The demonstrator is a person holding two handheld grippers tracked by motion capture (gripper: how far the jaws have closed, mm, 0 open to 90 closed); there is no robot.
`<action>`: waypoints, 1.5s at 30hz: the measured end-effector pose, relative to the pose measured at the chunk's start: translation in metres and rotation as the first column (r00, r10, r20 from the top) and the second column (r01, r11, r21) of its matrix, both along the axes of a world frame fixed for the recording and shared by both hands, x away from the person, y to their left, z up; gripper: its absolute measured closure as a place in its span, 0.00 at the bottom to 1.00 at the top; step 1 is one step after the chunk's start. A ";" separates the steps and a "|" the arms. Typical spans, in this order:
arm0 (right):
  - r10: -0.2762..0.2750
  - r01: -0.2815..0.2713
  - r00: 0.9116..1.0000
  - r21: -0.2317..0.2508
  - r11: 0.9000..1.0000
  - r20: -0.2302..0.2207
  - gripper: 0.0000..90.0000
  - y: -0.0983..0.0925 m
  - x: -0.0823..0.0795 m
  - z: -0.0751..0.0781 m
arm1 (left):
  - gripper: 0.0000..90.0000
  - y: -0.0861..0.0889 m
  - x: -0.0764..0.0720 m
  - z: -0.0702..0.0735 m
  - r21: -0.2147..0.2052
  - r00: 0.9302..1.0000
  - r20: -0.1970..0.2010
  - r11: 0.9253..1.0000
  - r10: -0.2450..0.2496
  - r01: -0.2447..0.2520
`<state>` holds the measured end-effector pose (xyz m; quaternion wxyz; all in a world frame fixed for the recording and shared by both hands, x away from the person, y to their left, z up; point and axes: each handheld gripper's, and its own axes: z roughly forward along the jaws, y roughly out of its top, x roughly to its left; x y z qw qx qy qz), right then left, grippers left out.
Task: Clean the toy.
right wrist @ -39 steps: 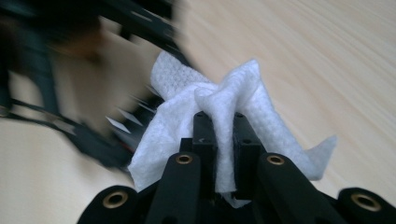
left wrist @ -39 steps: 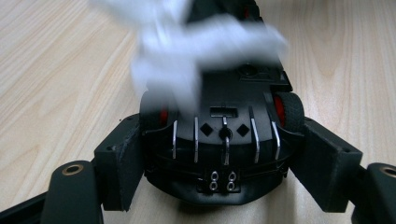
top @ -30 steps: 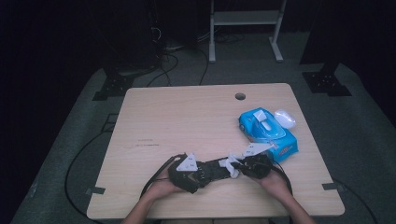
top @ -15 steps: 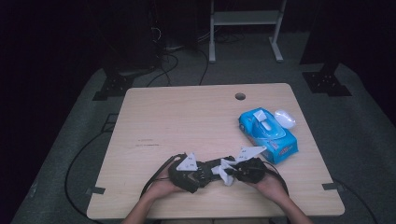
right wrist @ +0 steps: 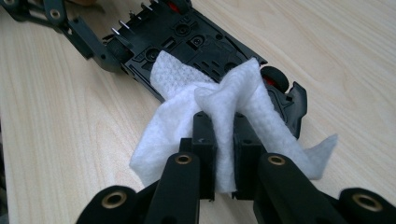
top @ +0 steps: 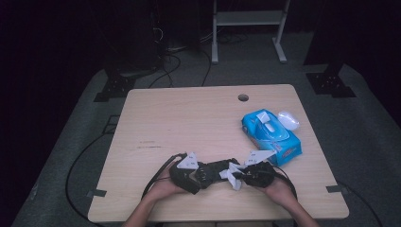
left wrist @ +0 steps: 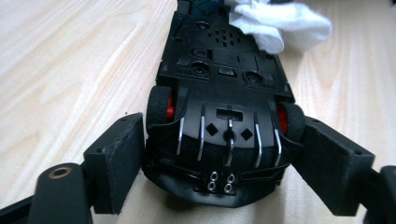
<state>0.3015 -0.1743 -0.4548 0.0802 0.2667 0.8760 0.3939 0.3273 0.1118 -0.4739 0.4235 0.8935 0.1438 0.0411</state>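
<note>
A black toy car (top: 215, 169) lies upside down near the table's front edge, its red wheel hubs showing in the left gripper view. My left gripper (left wrist: 224, 120) straddles the car's (left wrist: 224, 60) rear end. Its jaws have just been opening with the car between them, and the pads stand close beside the rear wheels. My right gripper (right wrist: 223, 119) is shut on a bunched white wipe (right wrist: 173, 74) that rests on the car's underside (right wrist: 201, 42). In the high view the left gripper (top: 203, 172) and right gripper (top: 241, 175) face each other across the car, with the wipe (top: 232, 176) between them.
A blue pack of wipes (top: 270, 136) lies at the right of the wooden table (top: 189, 118), with a small white object (top: 288, 120) beside it. A cable hole (top: 243, 98) sits near the far edge. Cables trail off the front edge behind both hands.
The right gripper has shifted a little to the left and nearer, bringing the wipe onto the car's underside. The left hand has kept still.
</note>
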 end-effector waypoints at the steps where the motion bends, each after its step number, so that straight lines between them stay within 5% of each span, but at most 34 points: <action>1: 0.002 -0.001 1.000 -0.002 1.000 0.002 0.91 0.000 0.000 0.000 | 0.21 0.001 0.001 0.000 -0.011 1.000 -0.014 1.000 0.006 -0.006; 7: 0.006 -0.006 1.000 -0.006 1.000 0.013 0.91 0.000 -0.003 -0.001 | 0.19 0.006 0.007 0.001 -0.061 0.994 -0.105 0.998 0.027 -0.034; 15: 0.013 -0.012 0.999 -0.021 1.000 0.041 0.91 -0.001 -0.005 -0.002 | 0.18 0.010 0.017 0.003 -0.099 0.976 -0.215 0.994 0.030 -0.052; 17: 0.021 -0.020 0.999 -0.021 1.000 0.042 0.91 -0.001 -0.006 -0.002 | 0.18 0.014 0.020 0.002 -0.130 0.965 -0.259 0.989 0.030 -0.066; 21: 0.032 -0.031 0.998 -0.030 0.999 0.055 0.91 -0.001 -0.008 -0.002 | 0.19 0.016 0.024 0.000 -0.122 0.959 -0.277 0.988 0.057 -0.094; 23: 0.036 -0.034 0.998 -0.029 0.999 0.055 0.92 -0.001 -0.008 -0.002 | 0.19 0.015 0.024 -0.002 -0.116 0.952 -0.300 0.987 0.069 -0.108; 25: 0.042 -0.041 0.998 -0.030 0.999 0.052 0.92 0.000 -0.008 -0.002 | 0.20 0.014 0.027 -0.005 -0.096 0.937 -0.340 0.988 0.085 -0.125; 29: 0.046 -0.044 0.998 -0.032 0.998 0.051 0.92 -0.001 -0.009 -0.002 | 0.23 0.013 0.027 -0.004 -0.099 0.933 -0.351 0.988 0.078 -0.120; 36: 0.051 -0.048 0.996 -0.037 0.998 0.069 0.92 -0.001 -0.011 -0.003 | 0.30 0.011 0.026 -0.003 -0.100 0.935 -0.349 0.989 0.067 -0.108; 45: 0.061 -0.057 0.995 -0.040 0.998 0.082 0.92 -0.002 -0.017 -0.004 | 0.30 0.005 0.011 0.007 -0.066 0.979 -0.198 0.996 0.051 -0.065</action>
